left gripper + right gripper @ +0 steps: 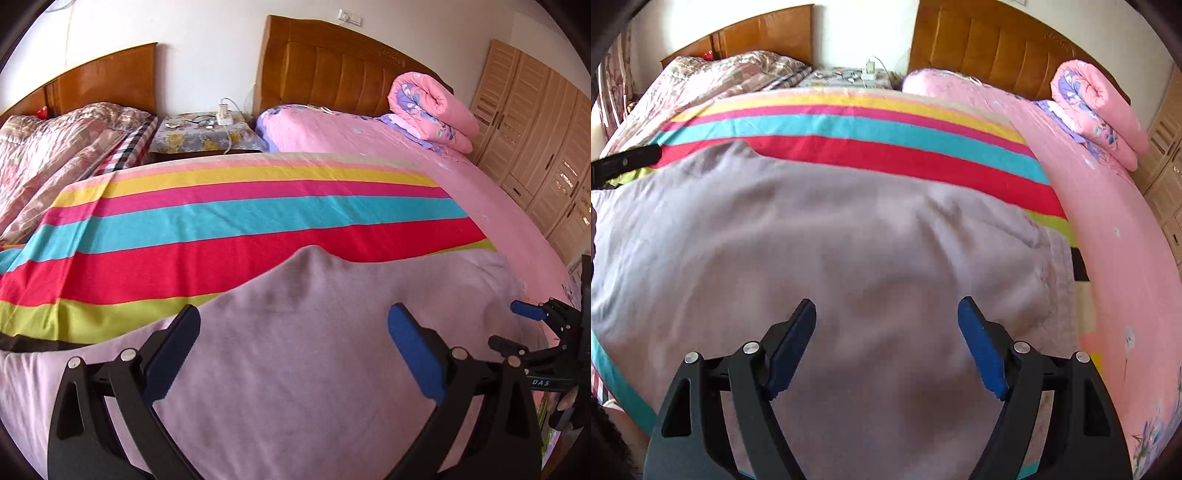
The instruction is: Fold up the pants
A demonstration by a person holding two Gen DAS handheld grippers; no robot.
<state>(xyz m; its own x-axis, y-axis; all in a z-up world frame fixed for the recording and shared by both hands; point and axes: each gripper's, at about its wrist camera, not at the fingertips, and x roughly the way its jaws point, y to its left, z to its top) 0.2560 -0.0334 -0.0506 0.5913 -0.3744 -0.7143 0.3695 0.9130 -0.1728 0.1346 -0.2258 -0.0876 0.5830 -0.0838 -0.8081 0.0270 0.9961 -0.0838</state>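
Left wrist view shows the pants, a pale mauve spread of cloth, lying on the striped sheet at the near edge of the bed, directly beneath and ahead of the left tongs. Both pads stand wide apart with nothing pressed between them; the cloth lies below the gap, not in it. The right tongs show at the right border of this view, over the cloth's right end.

From the right wrist view the right tongs are also spread, empty, poised above the pants. The cloth's long axis runs across the bed, parallel to the near edge and to the stripes. One hemmed end lies toward the right side of the bed, closer to the right tongs; a raised point of cloth sits toward the far left, next to the left tongs, which enter as a dark bar.

Judging from this, each pair of tongs is placed for its own end, and the next fold likely turns on carrying one end along that axis.

No container is in view; a rolled quilt rests at the far right corner.
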